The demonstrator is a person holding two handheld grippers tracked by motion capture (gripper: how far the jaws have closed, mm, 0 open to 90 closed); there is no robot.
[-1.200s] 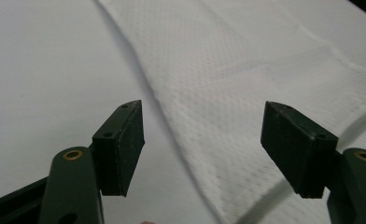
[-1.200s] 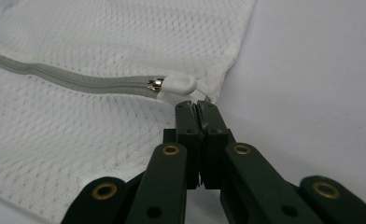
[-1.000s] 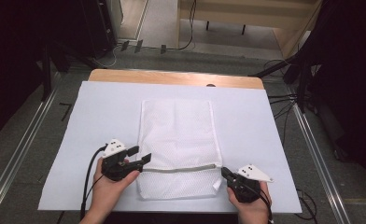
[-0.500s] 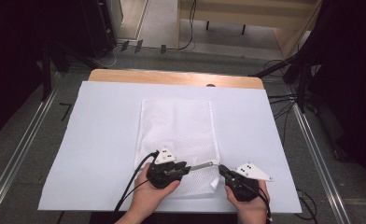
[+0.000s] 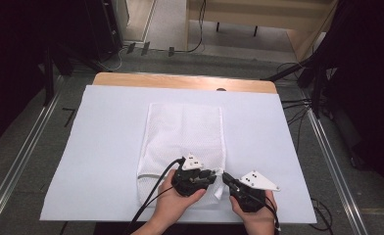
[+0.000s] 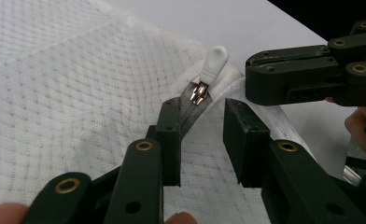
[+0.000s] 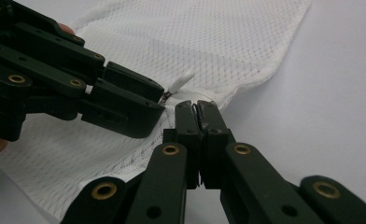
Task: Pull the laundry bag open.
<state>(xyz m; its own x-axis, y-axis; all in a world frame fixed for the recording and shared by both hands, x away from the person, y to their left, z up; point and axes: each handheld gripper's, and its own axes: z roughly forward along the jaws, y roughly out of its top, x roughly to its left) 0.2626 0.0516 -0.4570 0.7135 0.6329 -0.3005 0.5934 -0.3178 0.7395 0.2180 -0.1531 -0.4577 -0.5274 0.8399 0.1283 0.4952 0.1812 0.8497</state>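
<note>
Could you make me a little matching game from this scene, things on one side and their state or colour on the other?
Things:
1. left gripper
2. right gripper
3. zipper pull
4. mesh bag

States:
A. lying flat on the white sheet
B. jaws apart around the zipper
C. small white tab, lying free
D. jaws pressed together at the bag's edge

Pairs: 1-B, 2-D, 3-C, 4-A

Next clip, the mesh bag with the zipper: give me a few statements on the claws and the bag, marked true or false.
1. The left claw is open around the zipper track. True.
2. The right claw is wide open. False: its jaws are pressed together at the bag's edge.
3. The zipper pull is white. True.
4. The mesh bag hangs in the air. False: it lies flat on the white sheet.
</note>
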